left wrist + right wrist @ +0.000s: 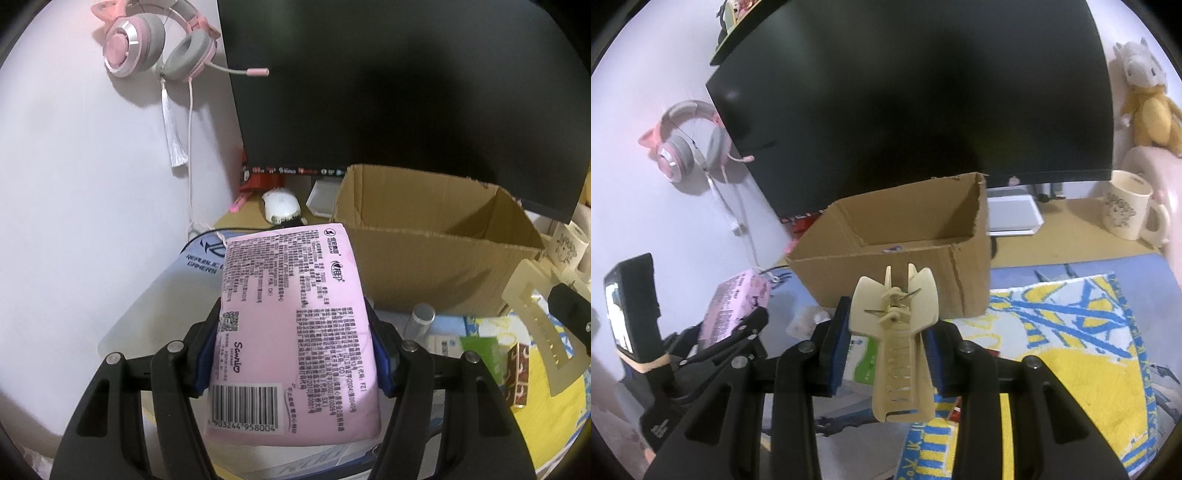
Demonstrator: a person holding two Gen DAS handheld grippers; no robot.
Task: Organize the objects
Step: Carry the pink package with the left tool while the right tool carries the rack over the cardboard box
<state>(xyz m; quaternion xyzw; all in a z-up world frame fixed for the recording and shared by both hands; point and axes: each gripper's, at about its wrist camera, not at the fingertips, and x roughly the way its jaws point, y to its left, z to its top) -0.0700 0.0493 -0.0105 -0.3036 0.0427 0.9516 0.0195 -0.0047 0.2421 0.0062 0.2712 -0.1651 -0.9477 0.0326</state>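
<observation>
- cardboard box (pixel 901 254): brown corrugated card, rectangular, top open with rough torn edges; it sits on the desk in front of the black monitor (pixel 908 92), a wide glossy dark panel.
- towel (pixel 1071 350): soft woven cloth in yellow, blue and white, spread flat just right of the box.
- mouse mat (pixel 199 258): smooth pale blue sheet, printed "republic of gamers" in part.
- pink packet (pixel 295 332): soft, pillow-shaped plastic wrap, glossy, dense black chinese print, a qr code, the word "sanrio" and a barcode reading 903244 958004; it is held in the air, pinched at both sides by the left gripper (pixel 295 354), near the box's left front.
- headset (pixel 155 44): pink and grey, padded round cups, hanging on the white wall.
- mug (pixel 1126 210): cream ceramic with a line drawing, writing too small to read.
- hair claw clip (pixel 897 343): cream matte plastic, winged shape, metal spring, clamped between the right gripper's (pixel 890 354) blue pads just before the box.
</observation>
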